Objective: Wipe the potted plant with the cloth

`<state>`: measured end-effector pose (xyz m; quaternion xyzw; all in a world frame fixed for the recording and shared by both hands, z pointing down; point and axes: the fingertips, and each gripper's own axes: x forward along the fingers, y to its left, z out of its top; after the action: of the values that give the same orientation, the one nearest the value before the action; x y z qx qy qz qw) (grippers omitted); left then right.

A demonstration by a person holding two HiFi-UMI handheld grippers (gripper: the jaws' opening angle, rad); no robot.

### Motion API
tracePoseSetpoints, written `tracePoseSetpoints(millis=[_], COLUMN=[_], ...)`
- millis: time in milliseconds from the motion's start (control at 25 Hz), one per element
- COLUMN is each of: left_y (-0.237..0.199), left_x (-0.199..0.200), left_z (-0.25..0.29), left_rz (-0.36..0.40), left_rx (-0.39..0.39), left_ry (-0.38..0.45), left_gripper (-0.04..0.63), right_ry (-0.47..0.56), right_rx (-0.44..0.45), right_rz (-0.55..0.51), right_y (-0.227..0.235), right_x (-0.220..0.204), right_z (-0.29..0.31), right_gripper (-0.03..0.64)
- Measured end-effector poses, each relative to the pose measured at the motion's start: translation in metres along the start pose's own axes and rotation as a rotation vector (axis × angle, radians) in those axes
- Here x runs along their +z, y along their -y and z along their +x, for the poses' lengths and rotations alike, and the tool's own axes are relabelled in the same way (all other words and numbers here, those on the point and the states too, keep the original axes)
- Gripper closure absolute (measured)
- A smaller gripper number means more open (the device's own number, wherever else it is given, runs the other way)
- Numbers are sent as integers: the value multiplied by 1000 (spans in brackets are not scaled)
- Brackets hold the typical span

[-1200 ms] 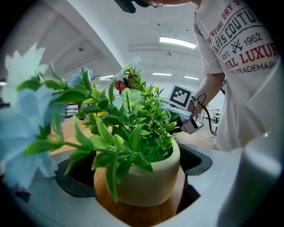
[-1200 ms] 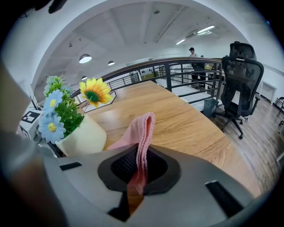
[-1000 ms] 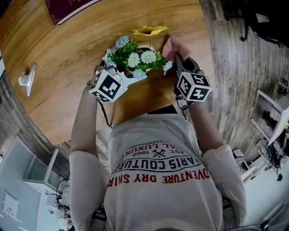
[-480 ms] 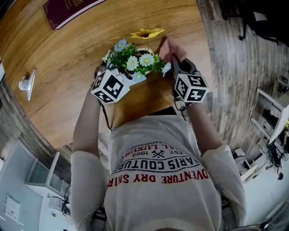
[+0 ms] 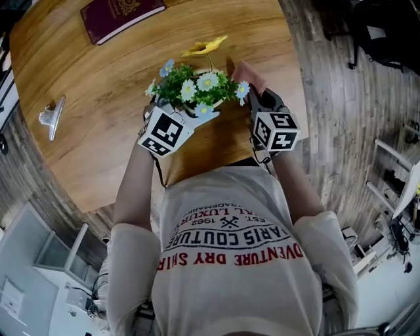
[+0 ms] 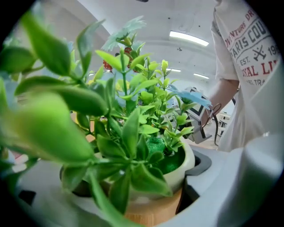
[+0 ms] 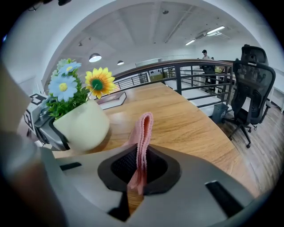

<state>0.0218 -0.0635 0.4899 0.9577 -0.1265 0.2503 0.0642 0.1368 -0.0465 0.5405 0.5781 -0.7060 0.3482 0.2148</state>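
Observation:
The potted plant (image 5: 195,86) has green leaves, pale blue and white daisies and one yellow sunflower (image 5: 206,45), all in a cream pot (image 7: 83,124). It stands on the round wooden table (image 5: 98,79) near its front edge. My left gripper (image 5: 178,110) reaches in from the left under the foliage, and its jaws close on the pot (image 6: 179,172). My right gripper (image 5: 258,96) is just right of the pot, shut on a folded pink cloth (image 7: 142,135) that sticks up between its jaws. The cloth (image 5: 249,71) is close beside the flowers, apart from the pot.
A dark red booklet (image 5: 121,16) lies at the table's far side. A small metal clip (image 5: 51,117) lies at the left. To the right the table edge drops to the wood floor. A black office chair (image 7: 252,93) and a railing stand beyond.
Both grippers keep their holds. The pot and the two grippers have shifted slightly away from me on the table, and the sunflower now leans more to the right.

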Motion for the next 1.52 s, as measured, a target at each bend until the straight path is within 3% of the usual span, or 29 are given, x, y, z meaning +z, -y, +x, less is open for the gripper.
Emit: tracePoseSetpoints(millis=[240,560,800,1080,1200,1520], left_y=[-9,-16,-12,-4,0,1], left_x=[39,92,110,107,109,123], left_z=[-32,-70,-94,-119,-131,-142], left_rz=[-62,-24,-18,-51,-52,-77], left_rx=[66,89,90,71,62,62], left_ry=[58,132,189,244,261,337], left_gripper=[40,40,40,40,40,40], right_ry=[58,217,343,407,431,477], right_rx=[129,378,531,549,571,662], right_rz=[-160,-432,-611,-892,-926,-899], right_y=[-40,-111,-160,-197,-213,-245], right_x=[19,54,81,85,83,81], right_z=[-7,-32,-55,-69,-72,-88], right_gripper=[580,580,580,580,580,580])
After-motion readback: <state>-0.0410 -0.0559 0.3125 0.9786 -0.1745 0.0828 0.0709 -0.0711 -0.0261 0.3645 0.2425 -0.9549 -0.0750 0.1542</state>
